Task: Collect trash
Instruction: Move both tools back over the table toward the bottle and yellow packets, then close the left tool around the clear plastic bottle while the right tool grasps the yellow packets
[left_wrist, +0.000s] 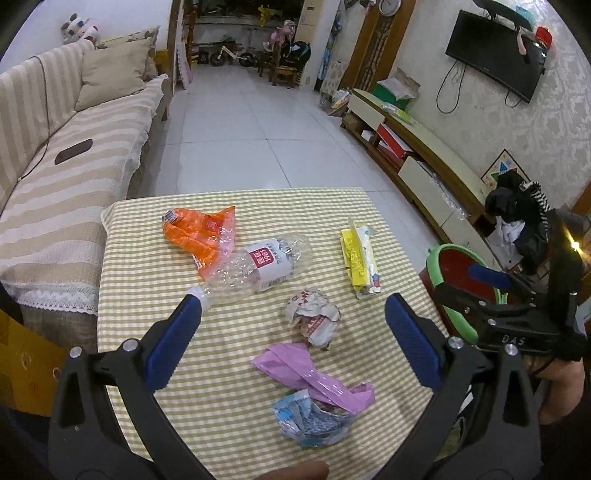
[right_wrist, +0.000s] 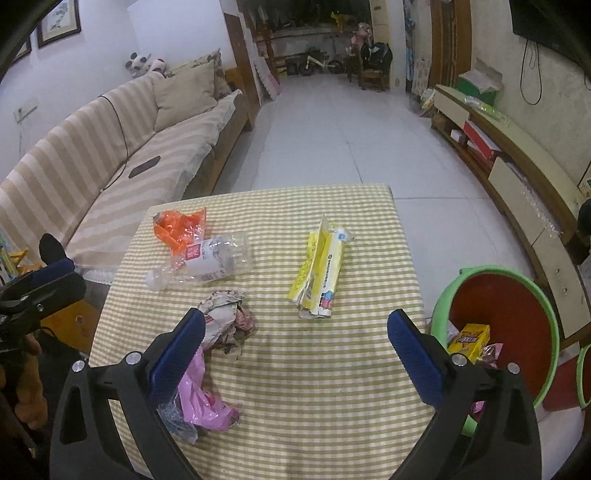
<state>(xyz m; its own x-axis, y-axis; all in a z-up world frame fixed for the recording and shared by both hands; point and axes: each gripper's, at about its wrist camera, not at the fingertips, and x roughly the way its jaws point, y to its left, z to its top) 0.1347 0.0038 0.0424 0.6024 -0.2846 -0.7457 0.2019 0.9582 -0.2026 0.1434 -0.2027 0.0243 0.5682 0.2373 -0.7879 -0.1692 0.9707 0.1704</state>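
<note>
The left tool (left_wrist: 291, 325) is hovering over the desk (left_wrist: 147, 295), which is wearing a green-and-white checked cloth. Its blue-padded fingers are standing spread wide, gripping nothing. The right tool (right_wrist: 295, 332) is likewise hanging spread and empty above the same desk.

Trash is lying across the desk:
- A crushed clear plastic bottle with a white-and-red label (left_wrist: 258, 267) is resting at centre frame in the left view, touching a crumpled orange plastic wrapper (left_wrist: 199, 236) toward the upper left.
- A flattened yellow-and-white paper carton (left_wrist: 360, 260) is lying at centre right, well apart from the bottle.
- A crumpled ball of printed paper (left_wrist: 314, 317) is sitting between the left tool's fingers.
- A pink plastic bag (left_wrist: 314, 376) is lying at lower centre, touching a crumpled blue-and-white wrapper (left_wrist: 310, 421).

A round red bin with a green rim (right_wrist: 506, 321) is standing beside the desk at the right view's lower right, containing a yellow box (right_wrist: 471, 339).
</note>
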